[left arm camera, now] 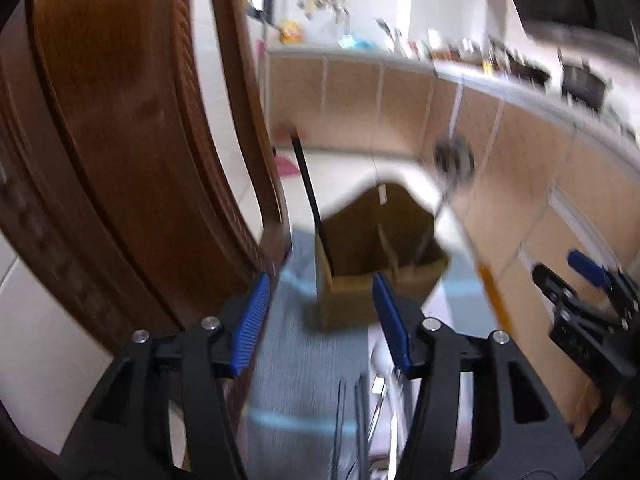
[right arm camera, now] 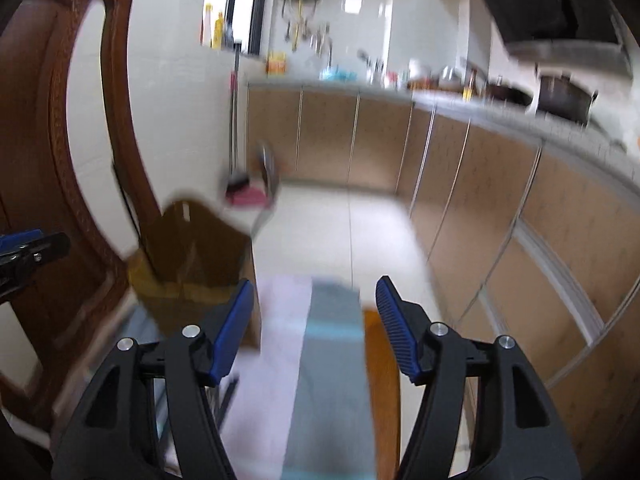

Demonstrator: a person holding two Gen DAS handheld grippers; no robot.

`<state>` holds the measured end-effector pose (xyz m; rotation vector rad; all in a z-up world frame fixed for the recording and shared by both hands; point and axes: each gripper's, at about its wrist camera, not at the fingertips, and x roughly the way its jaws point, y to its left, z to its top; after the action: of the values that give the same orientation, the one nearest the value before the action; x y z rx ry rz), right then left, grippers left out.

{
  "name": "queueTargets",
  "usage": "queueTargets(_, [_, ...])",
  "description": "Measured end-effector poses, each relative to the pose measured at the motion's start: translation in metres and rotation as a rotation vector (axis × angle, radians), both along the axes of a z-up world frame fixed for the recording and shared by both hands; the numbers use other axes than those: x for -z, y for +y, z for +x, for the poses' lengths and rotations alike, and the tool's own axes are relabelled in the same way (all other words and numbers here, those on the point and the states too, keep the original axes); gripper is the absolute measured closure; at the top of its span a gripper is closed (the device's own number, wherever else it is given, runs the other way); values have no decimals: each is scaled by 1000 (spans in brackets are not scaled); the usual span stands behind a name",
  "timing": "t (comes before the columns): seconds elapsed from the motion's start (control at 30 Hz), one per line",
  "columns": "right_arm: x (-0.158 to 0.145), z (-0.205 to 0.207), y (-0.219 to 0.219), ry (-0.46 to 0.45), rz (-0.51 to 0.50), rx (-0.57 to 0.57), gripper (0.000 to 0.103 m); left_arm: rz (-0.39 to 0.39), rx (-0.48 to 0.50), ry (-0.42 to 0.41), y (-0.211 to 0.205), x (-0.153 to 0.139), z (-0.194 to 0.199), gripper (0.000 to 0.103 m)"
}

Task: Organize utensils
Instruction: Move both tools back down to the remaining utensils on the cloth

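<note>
Ahead of and below the left gripper [left arm camera: 322,320], whose jaws stand apart on nothing, sits the cardboard box [left arm camera: 380,268] with a black-handled utensil [left arm camera: 310,196] and a ladle [left arm camera: 454,160] standing upright in it. For the right gripper [right arm camera: 316,328], likewise released and empty, the box lies off to the left, so the left is nearer. Only the left view shows thin utensils [left arm camera: 360,420], possibly chopsticks, lying lengthwise on the grey cloth [left arm camera: 288,360] between its fingers.
</note>
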<state>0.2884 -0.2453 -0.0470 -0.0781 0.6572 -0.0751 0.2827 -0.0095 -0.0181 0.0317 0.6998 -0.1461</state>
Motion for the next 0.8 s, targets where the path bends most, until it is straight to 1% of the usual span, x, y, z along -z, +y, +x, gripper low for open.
queueTargets(0.03, [16,7,3,61,18,-16,45,28,8,50,-3,17,3,54])
queueTargets(0.07, [30,15,4,122,43,-34,54,43,6,86,-4,29,6,58])
queueTargets(0.1, [48,25,8,205,77,-57,58,57,-1,138,-4,43,11,60])
queueTargets(0.13, [62,35,11,265,96,-69,63,75,-17,219,-3,61,20,64])
queueTargets(0.17, [74,43,15,314,107,-82,63,79,-30,264,-3,71,25,67])
queueTargets(0.2, [87,53,20,364,116,-90,63,75,-44,309,-2,81,29,68])
queueTargets(0.23, [95,60,25,391,115,-85,63,60,-55,351,2,90,35,68])
queueTargets(0.3, [111,75,34,448,130,-87,64,56,-63,383,6,99,37,68])
queueTargets(0.33, [120,84,37,470,145,-69,63,68,-67,388,6,101,39,68])
queueTargets(0.37, [128,92,39,485,162,-50,63,75,-66,390,5,103,39,65])
queueTargets(0.43, [136,103,42,486,178,-32,63,90,-58,407,2,108,42,60])
queueTargets(0.5, [141,112,46,481,183,-12,63,102,-56,426,5,117,38,58])
queueTargets(0.57, [147,118,51,504,192,-17,63,113,-49,453,-1,128,39,58])
queueTargets(0.6, [148,118,54,506,185,-20,63,114,-47,465,-2,132,40,58])
queueTargets(0.67, [148,117,63,513,132,-35,63,114,-46,480,-3,138,43,56])
queueTargets(0.8, [145,112,65,547,86,-24,63,117,-44,481,-6,142,44,52])
